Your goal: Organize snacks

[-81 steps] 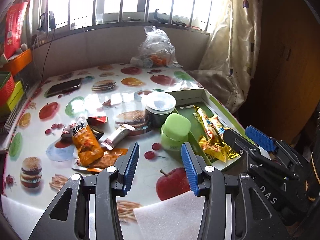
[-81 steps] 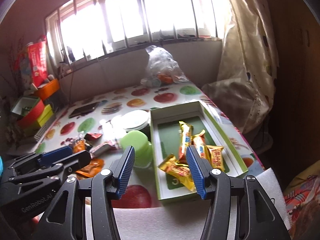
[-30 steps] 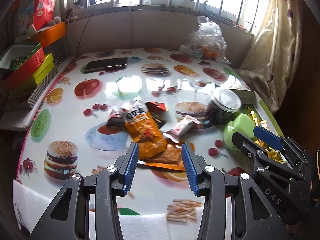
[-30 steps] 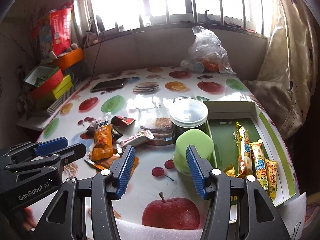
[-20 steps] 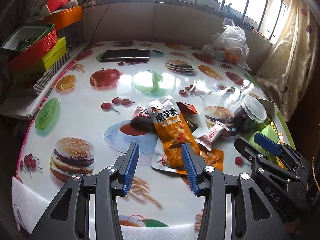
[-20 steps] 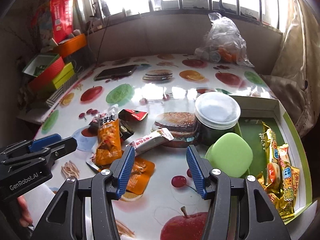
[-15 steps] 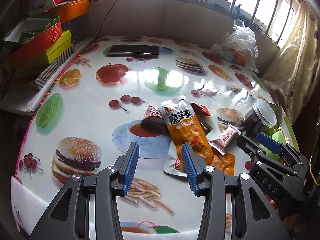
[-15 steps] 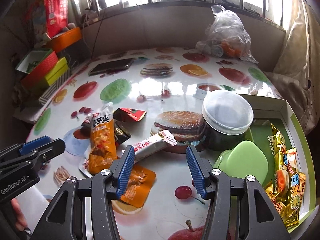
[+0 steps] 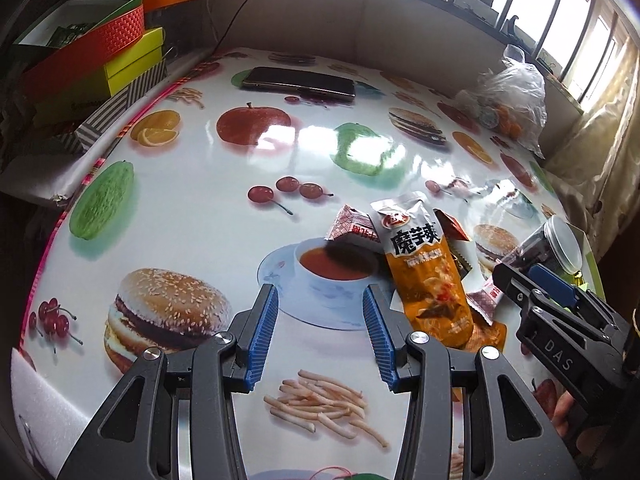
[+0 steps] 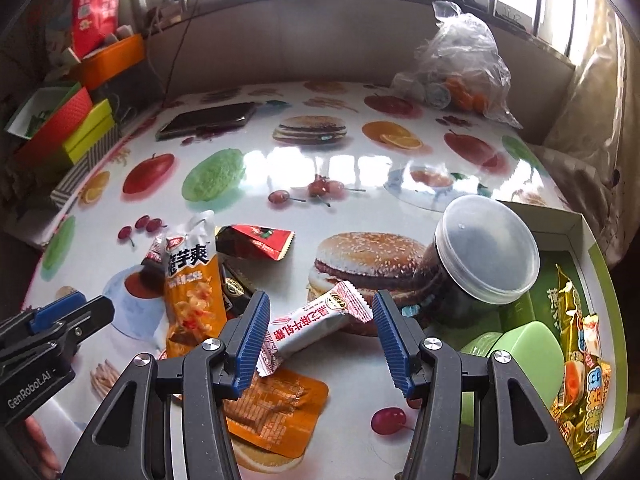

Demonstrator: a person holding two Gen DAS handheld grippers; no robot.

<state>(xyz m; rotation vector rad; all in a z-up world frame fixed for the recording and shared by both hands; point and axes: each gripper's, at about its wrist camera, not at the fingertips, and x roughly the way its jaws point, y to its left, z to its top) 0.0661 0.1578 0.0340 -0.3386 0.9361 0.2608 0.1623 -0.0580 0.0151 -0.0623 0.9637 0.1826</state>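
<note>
Both grippers hang spread and empty. The right gripper (image 10: 320,328) frames a white candy bar (image 10: 316,322). The orange pouch (image 9: 426,276) lies just right of the left gripper (image 9: 320,332).

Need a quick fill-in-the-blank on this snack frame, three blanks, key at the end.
1. The round jar has a clear ____ on top.
2. The white candy bar lies between the ____ gripper fingers.
3. The yellow snack packs lie inside the ____ tray.

Missing words: lid; right; green

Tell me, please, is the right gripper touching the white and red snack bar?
Cannot tell: in the right wrist view the right gripper frames the white and red snack bar, whose end overlaps one finger.
</note>
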